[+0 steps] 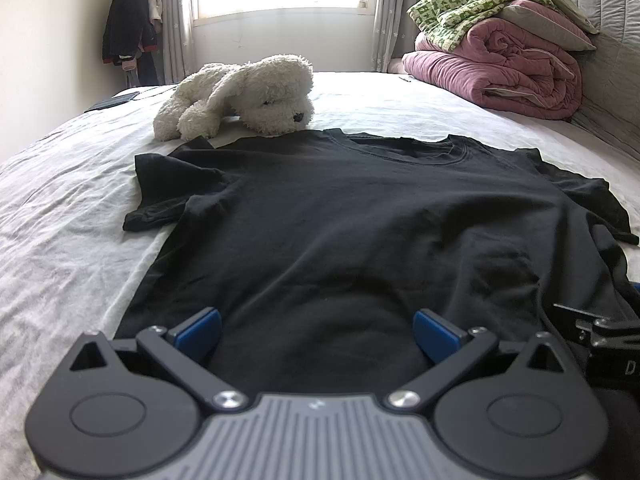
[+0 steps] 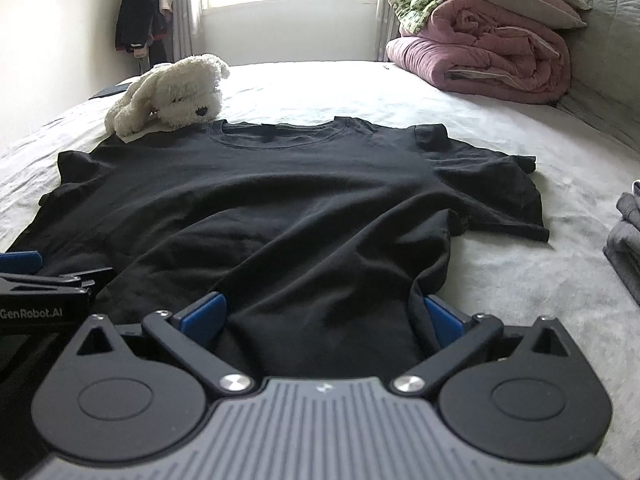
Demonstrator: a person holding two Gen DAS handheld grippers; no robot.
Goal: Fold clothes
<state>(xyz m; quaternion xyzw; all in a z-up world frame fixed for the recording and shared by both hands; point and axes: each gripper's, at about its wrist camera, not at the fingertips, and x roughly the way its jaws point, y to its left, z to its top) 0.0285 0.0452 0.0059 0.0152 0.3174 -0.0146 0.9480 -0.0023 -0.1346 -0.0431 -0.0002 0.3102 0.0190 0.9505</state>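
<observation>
A black T-shirt (image 1: 340, 216) lies spread flat on the white bed sheet (image 1: 64, 216), collar away from me, both sleeves out to the sides. My left gripper (image 1: 316, 330) is open at the shirt's hem, its blue pads (image 1: 200, 330) wide apart over the cloth. My right gripper (image 2: 324, 316) is open too, at the hem's right part of the T-shirt (image 2: 280, 200). Its blue pads (image 2: 206, 314) stand wide, with a slack hump of hem between them and not pinched. Each gripper shows at the edge of the other's view.
A white plush dog (image 1: 244, 96) lies just beyond the collar. Folded pink and green quilts (image 1: 504, 52) are stacked at the far right by the headboard. Grey folded clothes (image 2: 626, 236) sit at the right edge. Dark clothes (image 1: 128, 24) hang in the far left corner.
</observation>
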